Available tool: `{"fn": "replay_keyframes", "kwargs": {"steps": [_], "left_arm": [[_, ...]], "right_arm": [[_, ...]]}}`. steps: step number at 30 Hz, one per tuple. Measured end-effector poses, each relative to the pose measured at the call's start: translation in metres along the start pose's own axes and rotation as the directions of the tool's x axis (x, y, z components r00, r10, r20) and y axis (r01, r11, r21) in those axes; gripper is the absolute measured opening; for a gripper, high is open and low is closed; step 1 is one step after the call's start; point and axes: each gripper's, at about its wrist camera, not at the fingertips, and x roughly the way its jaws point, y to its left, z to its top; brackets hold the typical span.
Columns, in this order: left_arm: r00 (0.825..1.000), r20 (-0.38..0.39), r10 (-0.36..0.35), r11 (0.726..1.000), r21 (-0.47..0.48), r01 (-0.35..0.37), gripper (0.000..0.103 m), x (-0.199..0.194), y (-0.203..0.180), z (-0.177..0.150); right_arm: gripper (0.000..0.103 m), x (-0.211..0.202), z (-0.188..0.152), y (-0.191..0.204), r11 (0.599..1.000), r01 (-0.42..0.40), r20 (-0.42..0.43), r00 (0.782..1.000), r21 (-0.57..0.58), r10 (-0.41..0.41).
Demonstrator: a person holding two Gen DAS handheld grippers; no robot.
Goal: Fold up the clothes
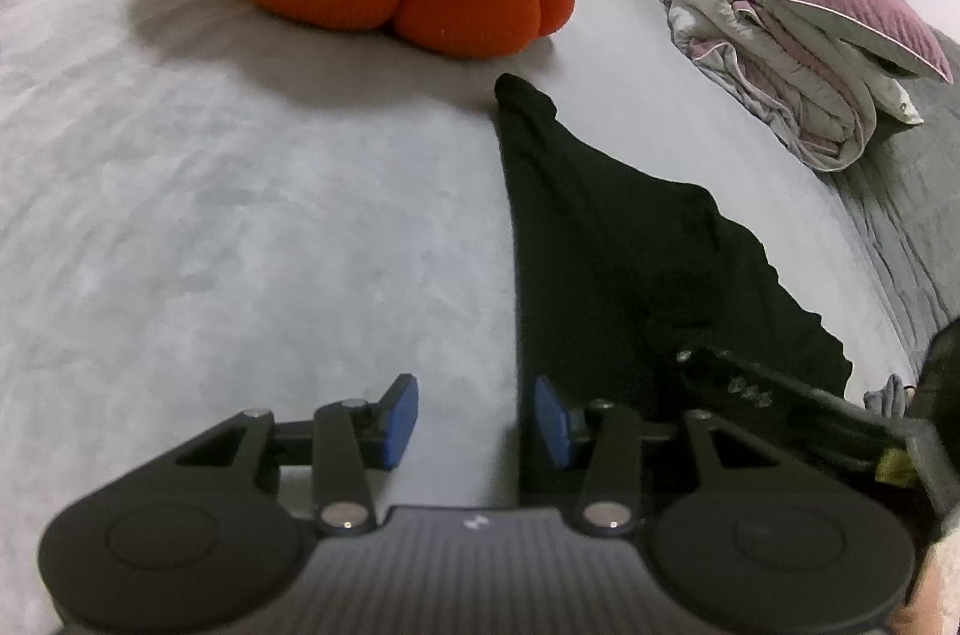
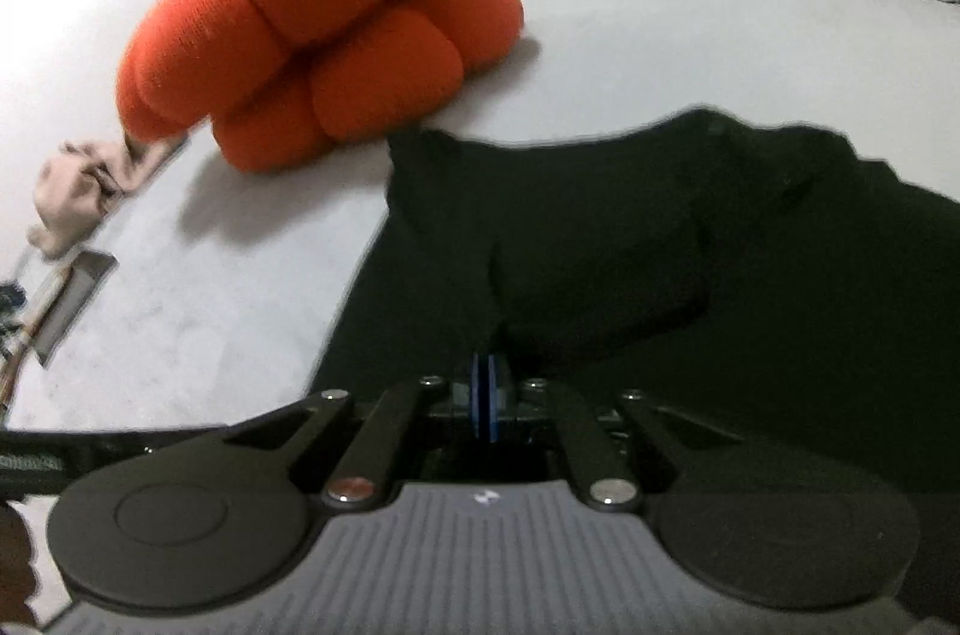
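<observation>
Right wrist view shows you the black soft-fabric garment spread on the pale grey bed cover, with one portion lying doubled over the rest so that a raised flap sits on top of a flatter layer; its outline is uneven and the far edge looks rumpled. Your right tool has its blue pads pressed together right at the near edge of that flap, and it looks pinched on the cloth, though blur keeps you from seeing the fabric between the pads clearly. From the left wrist view the same garment tapers to a narrow point toward the far side, and your left tool stands wide apart with nothing in it, one pad over bare bed cover and the other at the garment's straight edge. By my reading you are partway through: at least one layer is turned over, but the piece is no compact, squared bundle, so further folds and smoothing remain. Just beyond the garment sits the orange knitted pumpkin-shaped cushion, and farther right the bundled grey-and-pink quilt.
</observation>
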Motion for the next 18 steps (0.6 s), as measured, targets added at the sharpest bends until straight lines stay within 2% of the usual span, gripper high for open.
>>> {"fn": "replay_keyframes", "kwargs": {"steps": [2,5,6,11,16,18], "left_arm": [[1.000,-0.003,0.002,1.000,0.004,-0.002,0.046,0.000,0.000,0.000],[1.000,-0.008,0.006,1.000,0.001,-0.006,0.046,0.002,0.000,0.000],[1.000,-0.010,0.007,1.000,0.000,-0.007,0.047,0.002,0.001,0.000],[1.000,-0.013,0.007,1.000,-0.001,-0.007,0.047,0.002,0.001,0.001],[1.000,-0.020,0.005,1.000,0.019,-0.004,0.049,0.001,-0.001,-0.002],[1.000,-0.026,0.003,0.999,0.034,-0.002,0.050,0.001,-0.002,-0.003]], "right_arm": [[0.008,0.003,-0.003,0.002,1.000,0.005,0.006,1.000,-0.011,-0.005],[0.034,-0.009,-0.006,-0.001,0.999,-0.033,0.027,0.999,0.040,0.032],[0.039,-0.017,-0.008,-0.002,0.998,-0.037,0.039,0.999,0.049,0.035],[0.039,-0.046,-0.030,0.005,0.992,-0.083,0.033,0.996,0.097,0.080],[0.039,-0.086,-0.078,0.022,0.973,-0.136,0.018,0.991,0.185,0.135],[0.039,-0.109,-0.102,0.033,0.975,-0.123,0.009,0.992,0.182,0.124]]}}
